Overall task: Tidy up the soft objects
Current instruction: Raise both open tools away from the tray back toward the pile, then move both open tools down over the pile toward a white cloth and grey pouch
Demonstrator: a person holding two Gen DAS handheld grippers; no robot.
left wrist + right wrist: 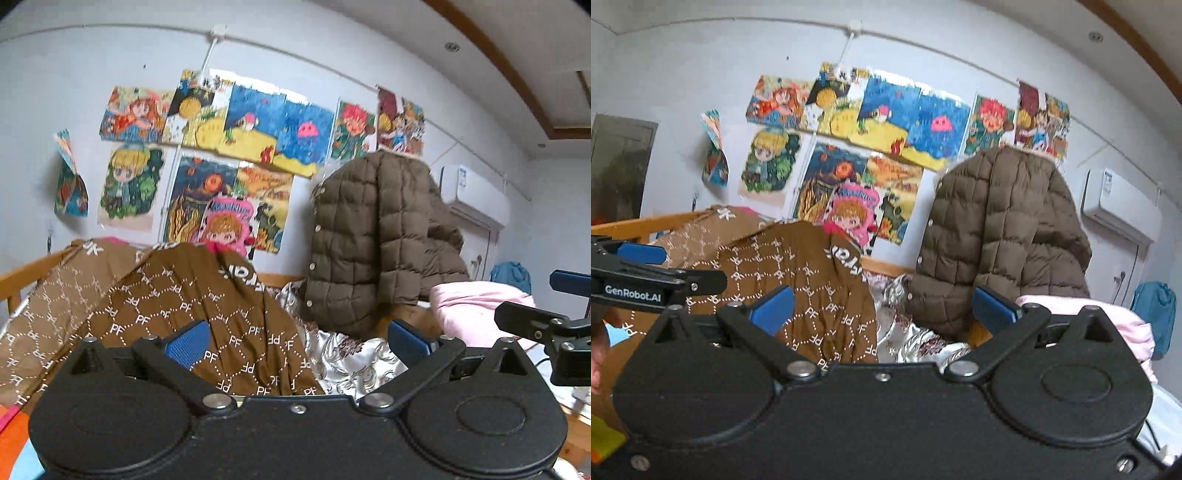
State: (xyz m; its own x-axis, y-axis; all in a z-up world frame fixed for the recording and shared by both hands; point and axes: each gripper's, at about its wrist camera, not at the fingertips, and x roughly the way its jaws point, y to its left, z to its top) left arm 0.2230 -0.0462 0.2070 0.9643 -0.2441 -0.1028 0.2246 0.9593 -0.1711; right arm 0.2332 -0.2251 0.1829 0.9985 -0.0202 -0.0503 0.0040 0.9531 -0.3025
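A brown cloth with a white "PF" pattern (207,306) lies heaped on the bed, left of centre; it also shows in the right wrist view (812,288). A brown quilted jacket (373,243) hangs upright behind it, also in the right wrist view (1001,236). A silvery patterned fabric (354,358) lies between them. My left gripper (297,338) is open and empty, held above the cloth. My right gripper (882,304) is open and empty too. The right gripper shows at the right edge of the left wrist view (546,325).
A pink pillow or quilt (476,306) lies right of the jacket. A wooden bed rail (26,273) runs at the left. Colourful drawings (251,136) cover the wall. An air conditioner (476,195) hangs at the right, a blue bag (1154,314) below it.
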